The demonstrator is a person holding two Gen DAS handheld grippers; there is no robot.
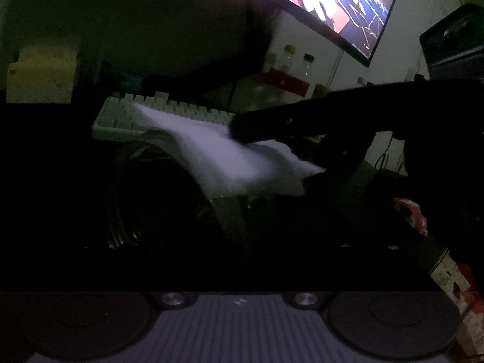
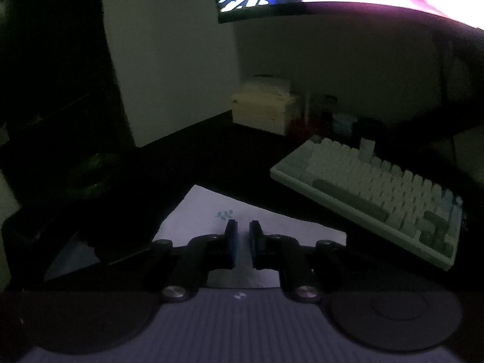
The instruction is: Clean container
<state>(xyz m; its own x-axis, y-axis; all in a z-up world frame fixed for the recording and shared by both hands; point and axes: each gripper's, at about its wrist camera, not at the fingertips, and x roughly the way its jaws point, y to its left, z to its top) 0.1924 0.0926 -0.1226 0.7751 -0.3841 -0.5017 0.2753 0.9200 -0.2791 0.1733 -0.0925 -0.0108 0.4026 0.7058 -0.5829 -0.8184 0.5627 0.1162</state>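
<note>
While the dark desk (image 2: 211, 157) carries a pale keyboard (image 2: 378, 187), the container (image 1: 145, 199) lies just before that keyboard, dim, under a white tissue (image 1: 211, 151) clamped in the right claw (image 2: 241, 242); the left claw's state cannot be told.

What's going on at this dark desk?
A person's right tool is shut on a white tissue, holding it at the rim of a dark round container in front of the keyboard. The left tool faces the container, but it is too dark to tell whether it grips it.
</note>
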